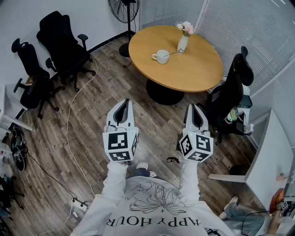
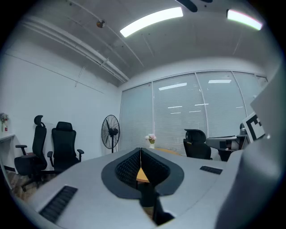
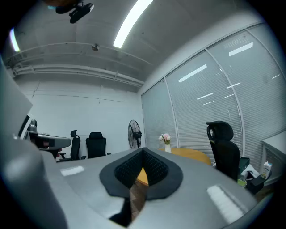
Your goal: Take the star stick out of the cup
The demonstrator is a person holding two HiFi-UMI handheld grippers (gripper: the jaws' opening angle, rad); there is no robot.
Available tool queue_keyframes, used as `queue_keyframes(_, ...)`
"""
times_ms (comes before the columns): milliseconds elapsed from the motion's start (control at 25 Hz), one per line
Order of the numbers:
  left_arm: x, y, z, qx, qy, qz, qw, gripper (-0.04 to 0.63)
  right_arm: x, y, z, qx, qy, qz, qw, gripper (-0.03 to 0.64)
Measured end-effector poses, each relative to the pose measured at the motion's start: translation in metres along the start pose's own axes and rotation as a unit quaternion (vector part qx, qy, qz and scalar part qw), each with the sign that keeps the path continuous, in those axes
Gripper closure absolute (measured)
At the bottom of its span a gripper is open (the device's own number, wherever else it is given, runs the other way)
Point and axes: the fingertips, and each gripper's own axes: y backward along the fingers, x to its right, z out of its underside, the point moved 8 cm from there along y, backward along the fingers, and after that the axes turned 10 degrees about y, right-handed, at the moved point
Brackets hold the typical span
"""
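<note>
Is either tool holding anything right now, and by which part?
Nothing is held: the left tool and right tool are both shut and empty.

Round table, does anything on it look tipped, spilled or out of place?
Nothing stands out. The white cup sits upright on the table with the star stick leaning out of it; the flower vase stands upright beside it.

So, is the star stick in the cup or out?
In: the star stick rises over the rim of the cup on the round table.

On the plank floor (image 1: 115, 87): round table (image 1: 193, 69), 3 black chairs (image 1: 62, 41), fan (image 1: 124, 9).
</note>
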Motion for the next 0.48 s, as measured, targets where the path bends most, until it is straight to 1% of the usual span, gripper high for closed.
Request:
queue_keyframes(280, -0.009, -0.009, -0.003, 0.0, 0.0, 0.003, 1.0, 0.588, -0.003, -0.011, 0.0, 0.001, -0.001, 0.004, 1.0, 0.606)
queue_keyframes(480, -0.018, -0.016, -0.002, -0.002, 0.001, 0.004, 1.0, 0.588, -0.005, -0.018, 0.003, 0.005, -0.013, 0.007, 1.0, 0.606)
